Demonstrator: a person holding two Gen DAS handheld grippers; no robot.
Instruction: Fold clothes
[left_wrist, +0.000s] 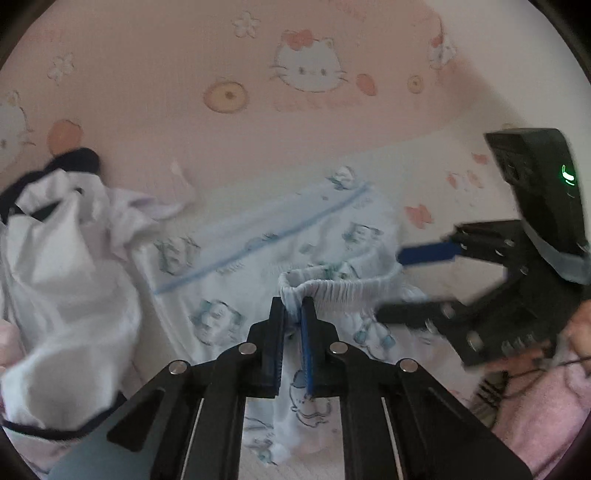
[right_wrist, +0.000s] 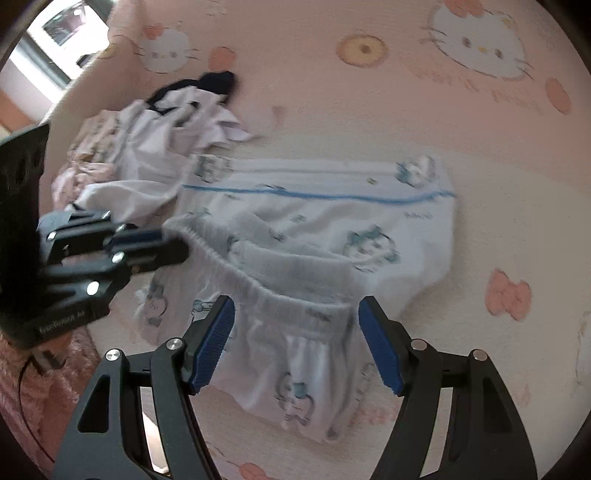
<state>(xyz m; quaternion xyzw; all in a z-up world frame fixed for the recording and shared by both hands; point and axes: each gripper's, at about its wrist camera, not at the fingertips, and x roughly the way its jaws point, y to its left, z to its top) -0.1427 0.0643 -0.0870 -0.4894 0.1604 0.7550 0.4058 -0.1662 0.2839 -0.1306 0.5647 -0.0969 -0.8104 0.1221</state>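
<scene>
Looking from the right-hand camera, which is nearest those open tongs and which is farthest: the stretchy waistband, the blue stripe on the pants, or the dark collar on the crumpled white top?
From the right tongs:
1. Stretchy waistband, directly between the open fingers.
2. Blue stripe, farther up, across the pants.
3. Dark collar, farthest, upper left on the crumpled white top.

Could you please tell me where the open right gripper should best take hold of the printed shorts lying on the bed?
Probably the gathered elastic waistband, at its free end opposite the left gripper, which already pinches the other end. The right gripper hangs open just over it, so come straight down: the raised, thick band offers an edge.
</scene>
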